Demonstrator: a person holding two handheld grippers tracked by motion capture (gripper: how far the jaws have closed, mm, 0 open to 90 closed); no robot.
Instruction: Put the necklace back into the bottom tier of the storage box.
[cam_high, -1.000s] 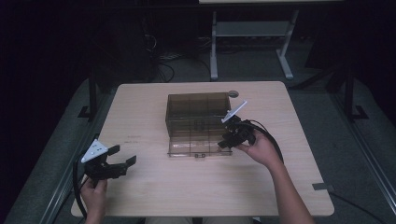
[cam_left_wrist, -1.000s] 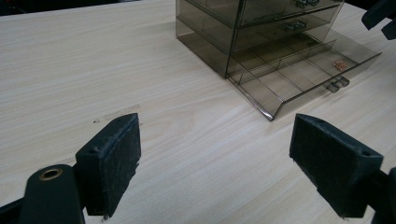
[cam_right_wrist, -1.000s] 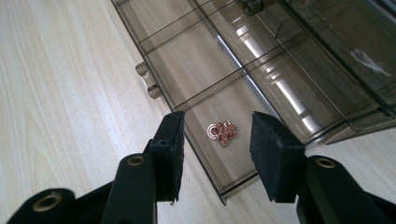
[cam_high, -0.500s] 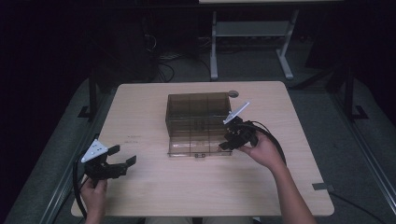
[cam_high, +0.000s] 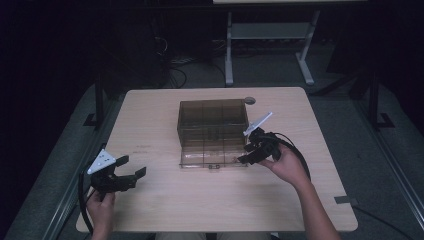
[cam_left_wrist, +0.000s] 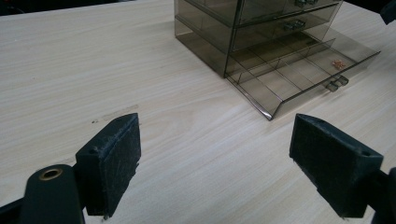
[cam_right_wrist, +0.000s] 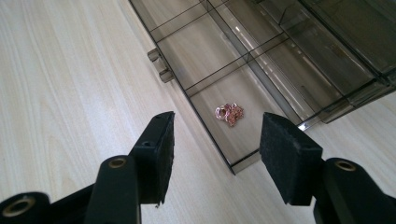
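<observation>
Room dim; floor and background beyond table (cam_high: 150, 115) near black. Light falls from overhead onto table alone. Soft glare streaks on smoky drawer box (cam_right_wrist: 261, 51). Gripper views sharp on wood grain; pads (cam_left_wrist: 116, 163) nearest lens slightly soft.

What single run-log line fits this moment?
right gripper: open, jaws just opening | pink-gold chain: in smoky plastic drawer | left gripper: open, idle

one drawer cabinet (cam_high: 212, 120) — one open drawer (cam_high: 214, 157), one pink trinket (cam_right_wrist: 229, 113), two tongs
</observation>
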